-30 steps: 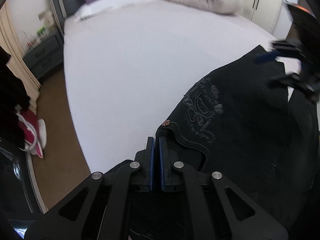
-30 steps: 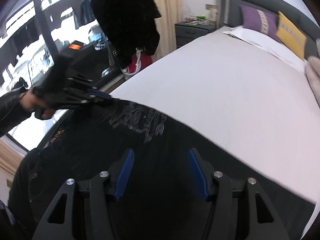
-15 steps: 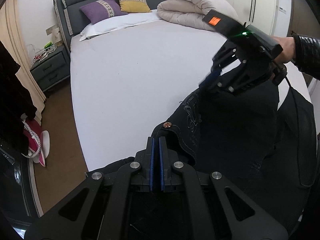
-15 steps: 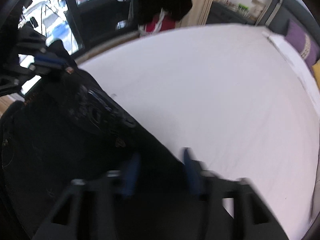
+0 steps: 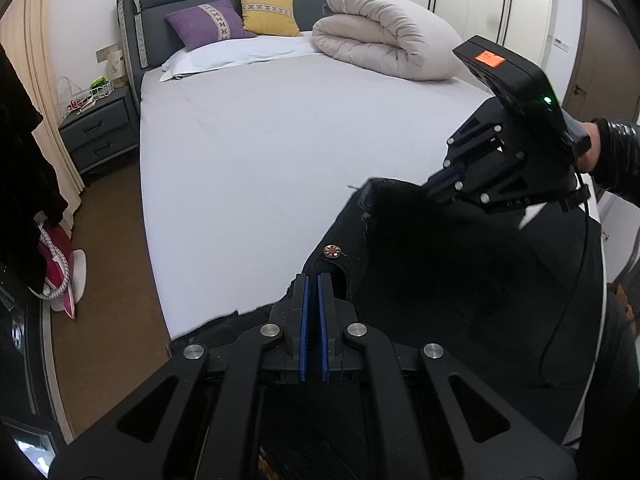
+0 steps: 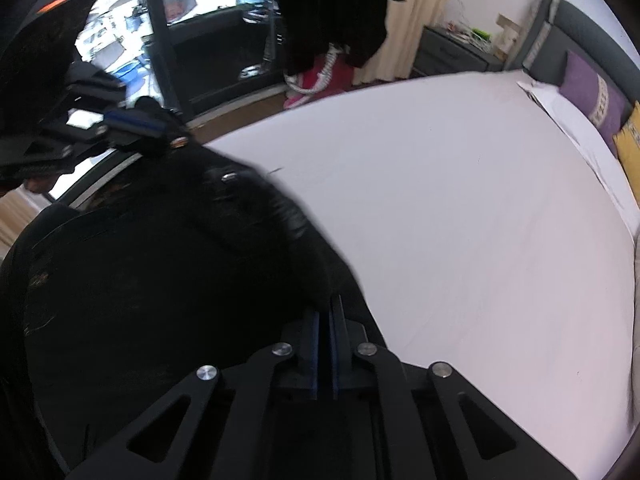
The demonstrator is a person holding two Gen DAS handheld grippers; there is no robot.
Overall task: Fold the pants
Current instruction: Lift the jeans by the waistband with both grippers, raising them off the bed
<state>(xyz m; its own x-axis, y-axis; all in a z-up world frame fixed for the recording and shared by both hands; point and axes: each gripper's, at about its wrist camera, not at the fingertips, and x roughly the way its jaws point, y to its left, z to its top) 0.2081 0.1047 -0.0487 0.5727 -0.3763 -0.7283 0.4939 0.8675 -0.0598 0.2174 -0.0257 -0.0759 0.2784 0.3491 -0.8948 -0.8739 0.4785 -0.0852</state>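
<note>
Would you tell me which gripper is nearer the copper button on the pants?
Left. The left gripper is shut just below the copper button; the right gripper grips the pants farther along.

The right gripper (image 6: 324, 316) seems clamped on black pants (image 6: 168, 264) above the white bed (image 6: 460, 200).

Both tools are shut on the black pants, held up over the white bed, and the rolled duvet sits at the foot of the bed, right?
Not quite: in the left wrist view the rolled duvet lies at the head of the bed, beside the pillows. The left tool and right tool are shut on the pants.
</note>
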